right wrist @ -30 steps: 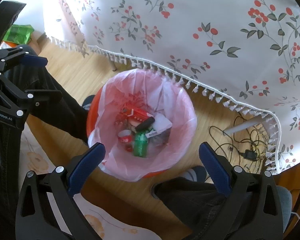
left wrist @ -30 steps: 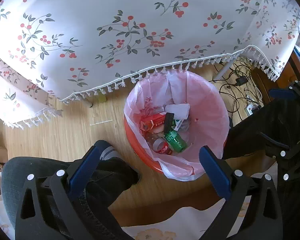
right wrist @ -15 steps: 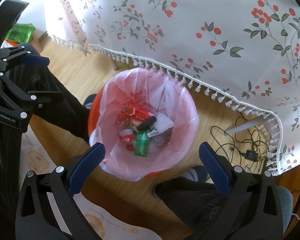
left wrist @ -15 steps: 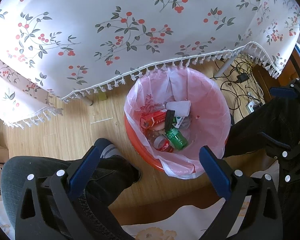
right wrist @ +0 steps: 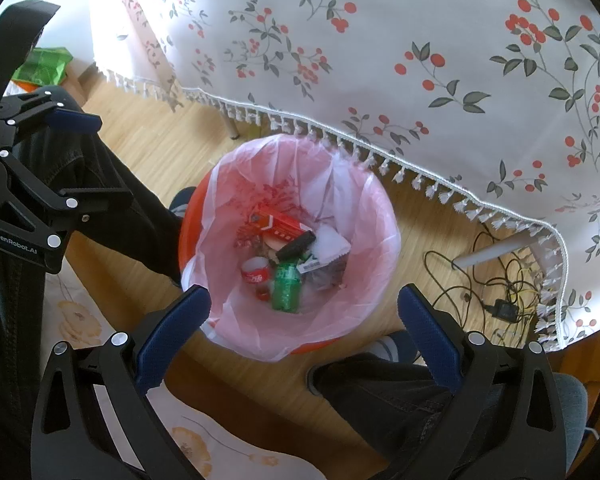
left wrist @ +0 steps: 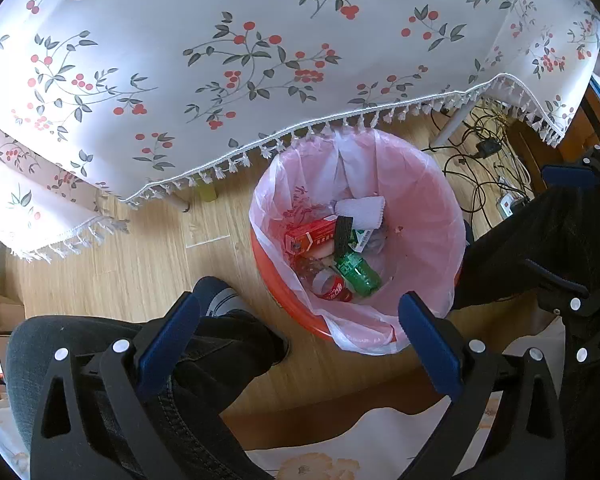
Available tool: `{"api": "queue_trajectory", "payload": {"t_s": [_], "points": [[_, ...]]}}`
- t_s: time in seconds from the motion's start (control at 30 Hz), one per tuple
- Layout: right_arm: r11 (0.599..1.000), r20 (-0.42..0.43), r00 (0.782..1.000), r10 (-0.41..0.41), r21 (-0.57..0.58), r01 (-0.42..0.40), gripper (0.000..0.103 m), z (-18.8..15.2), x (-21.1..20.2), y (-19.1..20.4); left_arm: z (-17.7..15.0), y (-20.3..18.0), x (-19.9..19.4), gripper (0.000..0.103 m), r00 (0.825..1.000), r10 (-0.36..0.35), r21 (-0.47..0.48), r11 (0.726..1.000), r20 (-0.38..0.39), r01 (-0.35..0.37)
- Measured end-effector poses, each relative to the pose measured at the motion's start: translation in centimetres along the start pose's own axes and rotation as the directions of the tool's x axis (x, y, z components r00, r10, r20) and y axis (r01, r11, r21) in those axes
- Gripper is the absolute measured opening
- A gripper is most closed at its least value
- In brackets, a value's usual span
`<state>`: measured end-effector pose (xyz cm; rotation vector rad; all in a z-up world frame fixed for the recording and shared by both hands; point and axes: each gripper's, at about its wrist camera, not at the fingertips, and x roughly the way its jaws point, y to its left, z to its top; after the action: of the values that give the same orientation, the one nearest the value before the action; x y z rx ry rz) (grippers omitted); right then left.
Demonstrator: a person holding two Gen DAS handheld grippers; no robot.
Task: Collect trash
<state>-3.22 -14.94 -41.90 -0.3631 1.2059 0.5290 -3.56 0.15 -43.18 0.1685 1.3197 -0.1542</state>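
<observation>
An orange bin with a pink liner (left wrist: 420, 200) (right wrist: 372, 216) stands on the wooden floor by the table. Inside lie a red box (left wrist: 310, 234) (right wrist: 278, 222), a green bottle (left wrist: 358, 270) (right wrist: 286, 286), a red can (left wrist: 332, 288) (right wrist: 256, 272), a black bar (left wrist: 343, 232) (right wrist: 296, 245) and white paper (left wrist: 360, 208). My left gripper (left wrist: 300, 326) is open and empty, high above the bin's near rim. My right gripper (right wrist: 304, 316) is open and empty above the bin. Each gripper shows at the side of the other's view.
A cherry-print tablecloth (left wrist: 240, 60) (right wrist: 420, 60) with a fringe hangs over the table behind the bin. Cables and a plug (left wrist: 486, 146) (right wrist: 504, 308) lie on the floor under it. The person's legs and shoes (left wrist: 220, 300) (right wrist: 380, 352) flank the bin.
Both views have drifted slightly; the bin sits a little higher in the frames. The grippers stay open and the trash has not moved.
</observation>
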Motion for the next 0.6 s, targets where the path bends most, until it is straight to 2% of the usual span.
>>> {"api": "queue_trajectory", "payload": {"t_s": [0.6], "points": [[1.0, -0.001, 1.0, 0.001, 0.0, -0.001, 0.097, 0.01, 0.08, 0.0, -0.01, -0.06, 0.15, 0.098, 1.0, -0.003, 0.001, 1.0, -0.001, 0.003]]}}
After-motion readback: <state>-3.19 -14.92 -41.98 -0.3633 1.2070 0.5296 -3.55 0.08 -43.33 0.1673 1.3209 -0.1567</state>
